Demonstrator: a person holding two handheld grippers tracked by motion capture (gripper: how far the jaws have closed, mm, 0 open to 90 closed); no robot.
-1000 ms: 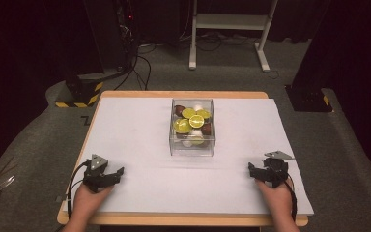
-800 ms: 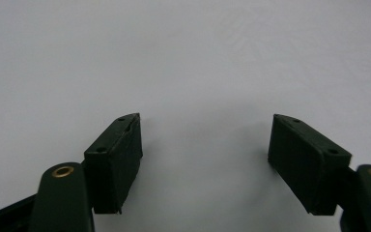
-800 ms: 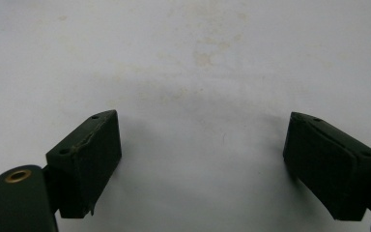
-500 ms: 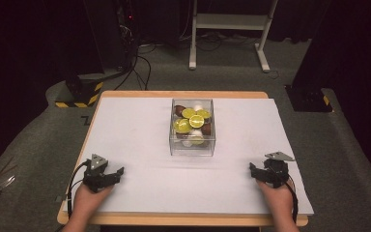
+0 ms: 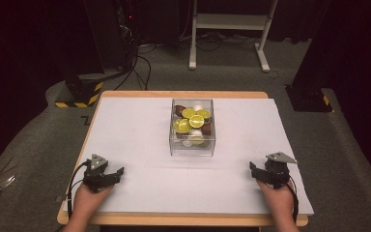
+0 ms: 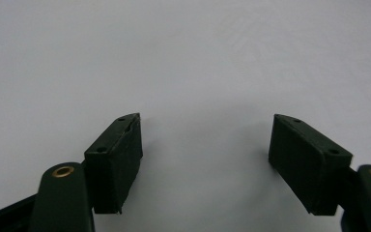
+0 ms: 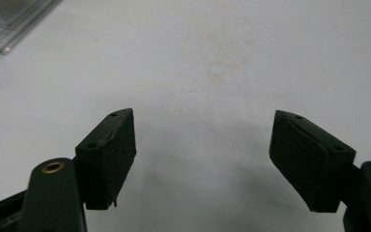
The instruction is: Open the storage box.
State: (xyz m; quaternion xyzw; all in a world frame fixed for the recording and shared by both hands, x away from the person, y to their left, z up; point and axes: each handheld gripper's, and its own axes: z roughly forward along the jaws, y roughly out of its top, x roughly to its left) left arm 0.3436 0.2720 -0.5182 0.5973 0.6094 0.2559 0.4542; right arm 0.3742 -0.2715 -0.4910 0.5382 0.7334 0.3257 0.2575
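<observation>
A clear plastic box [image 5: 192,127] stands in the middle of the white table sheet [image 5: 140,130]; inside it lie lime halves [image 5: 190,118] with brown and white pieces. My left gripper [image 5: 118,172] rests near the front left edge, a hand behind it. Its jaws stand open over bare sheet [image 6: 205,140]. My right gripper [image 5: 252,169] rests near the front right edge, held the same way. Its jaws have just been closing a little, and stand open with nothing between them [image 7: 203,140]. A corner of the clear box [image 7: 9,24] shows at the upper left of the right gripper view.
The wooden table edge [image 5: 183,94] frames the sheet. Beyond the table, on grey carpet, stand a white frame's legs [image 5: 229,29], a dark post base [image 5: 309,99], a yellow-black striped base [image 5: 77,94] and loose cables [image 5: 140,63].
The right gripper has shifted very slightly. The left gripper and the box have stayed where they were.
</observation>
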